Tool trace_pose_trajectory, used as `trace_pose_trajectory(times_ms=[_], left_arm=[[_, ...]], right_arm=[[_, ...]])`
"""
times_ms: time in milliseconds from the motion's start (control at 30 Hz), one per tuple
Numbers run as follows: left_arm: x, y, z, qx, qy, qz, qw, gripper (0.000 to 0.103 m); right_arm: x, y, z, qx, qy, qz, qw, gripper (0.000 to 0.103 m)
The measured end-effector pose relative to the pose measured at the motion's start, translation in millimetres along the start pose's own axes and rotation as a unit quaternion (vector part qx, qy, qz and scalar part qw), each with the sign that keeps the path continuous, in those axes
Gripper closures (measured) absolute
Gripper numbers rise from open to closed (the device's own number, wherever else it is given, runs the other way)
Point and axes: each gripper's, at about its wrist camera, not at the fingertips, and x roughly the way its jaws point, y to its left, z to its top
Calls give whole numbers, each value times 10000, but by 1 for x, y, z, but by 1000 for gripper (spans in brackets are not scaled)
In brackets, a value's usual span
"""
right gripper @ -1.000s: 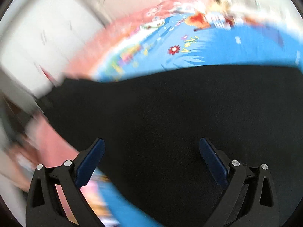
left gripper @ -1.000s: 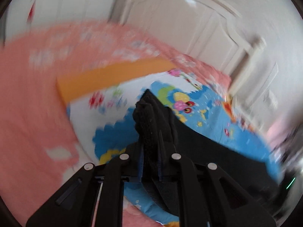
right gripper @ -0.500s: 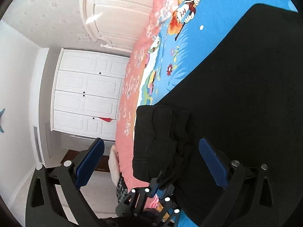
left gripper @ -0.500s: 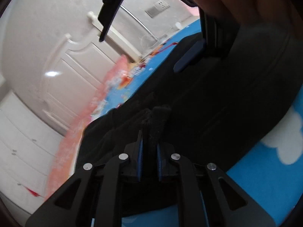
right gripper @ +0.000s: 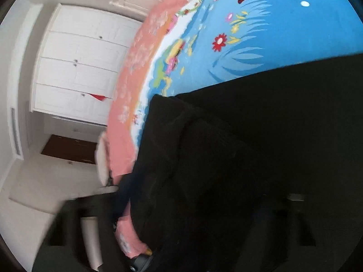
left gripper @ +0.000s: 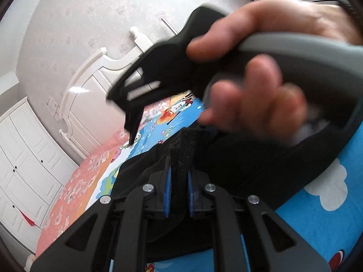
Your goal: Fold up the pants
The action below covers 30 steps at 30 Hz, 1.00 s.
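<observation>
From the left wrist camera, the left gripper (left gripper: 179,192) was clamped on a bunched fold of the black pants (left gripper: 238,170), the dark cloth standing up between its two blue pads (left gripper: 167,195) with the jaws nearly together. The rest of the pants spread away to the right and far side over a blue cartoon bedsheet (left gripper: 317,217) with white clouds on it. Just beyond the pinched fold hung a person's hand (left gripper: 256,83), blurred, its fingers curled round the grey handle of the other tool. That right gripper (left gripper: 136,127) pointed down toward the far edge of the cloth, over the sheet. To the left ran the pink flowered edge of the bed (left gripper: 74,197). Beyond that stood a white headboard (left gripper: 95,83) against a pale wall and a white wardrobe (left gripper: 25,158) at the far left.

From the right wrist camera, the pants (right gripper: 261,158) filled the near and right part of the view, lying flat on the blue bedsheet (right gripper: 261,36), with a thicker folded layer toward their left edge near the side of the bed. The right gripper's jaws were closing, but its fingers (right gripper: 72,233) were a dark smear against the dark cloth, and I could not tell whether they had any of it pinched. The pink border (right gripper: 136,72) curved down the left side of the sheet. Past it were the white wardrobe (right gripper: 84,68) and a patch of brown floor (right gripper: 70,148).
</observation>
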Motion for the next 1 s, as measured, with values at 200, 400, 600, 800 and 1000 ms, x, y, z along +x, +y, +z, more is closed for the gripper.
trace_pose_trajectory(times_ms=[200,400,600,800,1000], left_arm=[[-4,-12,22,334,-265,155,9990,92],[-1,-78,55,758,-717,-422,9936,91],[10,-117,62,951,-548,-744,9912,91],[8,-108,72,796,-555,-685,9929,91],[21,-114,74,668,-372,-1157,9903,72]], right_arm=[[-69,0,-4,-484,-622,-142,9968,79],[-118,-56,-26,-311,-827,-796,9929,83],[-115,-83,-33,-193,-830,-761,9934,83],[-131,-63,-32,-460,-1105,-995,9878,86],[-121,-82,-43,-487,-1101,-1554,9805,86]])
